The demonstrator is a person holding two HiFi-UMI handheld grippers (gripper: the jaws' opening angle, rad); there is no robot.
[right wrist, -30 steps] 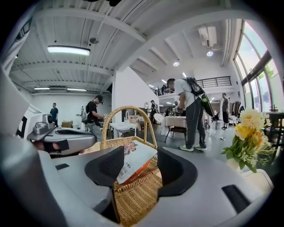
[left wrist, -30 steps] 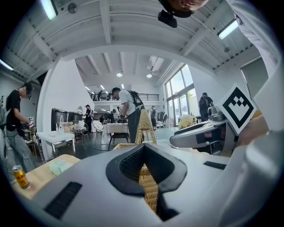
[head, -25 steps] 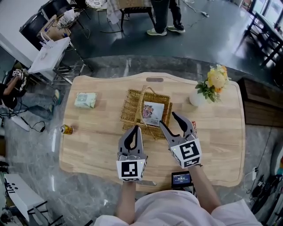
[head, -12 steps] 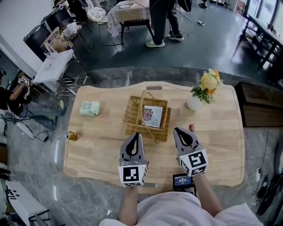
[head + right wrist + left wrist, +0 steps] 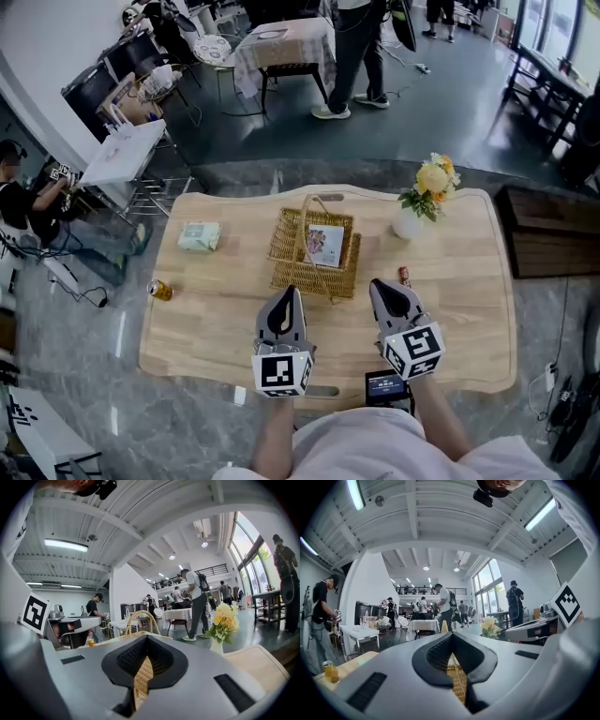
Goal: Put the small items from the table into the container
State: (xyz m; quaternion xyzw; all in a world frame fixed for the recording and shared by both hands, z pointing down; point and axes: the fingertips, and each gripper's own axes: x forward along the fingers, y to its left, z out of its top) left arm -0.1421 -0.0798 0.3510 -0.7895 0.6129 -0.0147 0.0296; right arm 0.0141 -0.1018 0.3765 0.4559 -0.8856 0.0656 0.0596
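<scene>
Pale wooden table [image 5: 469, 309] in a busy open hall, as my head feed shows it. At its near edge lies a small black device with a lit screen [image 5: 385, 382]. Just past it I hold both tools level over the boards. The left gripper [image 5: 286, 293] has its jaws pressed together with nothing between them. The right gripper [image 5: 379, 285], beside it and a little nearer the right edge, is likewise closed and empty.

Just beyond the right gripper's tip, a small red item [image 5: 404, 276] lies on the bare wood, near the wicker basket [image 5: 292, 262] but apart from it. The basket stands at the table's middle, handle up, with a printed packet [image 5: 324, 244] lying flat inside. Toward the left edge sits a pale green packet [image 5: 200, 236]. A small yellow can [image 5: 160, 290] stands right at that edge. A white vase of yellow flowers [image 5: 420, 202] stands near the far right corner. Beyond the far edge, people stand around covered tables.
</scene>
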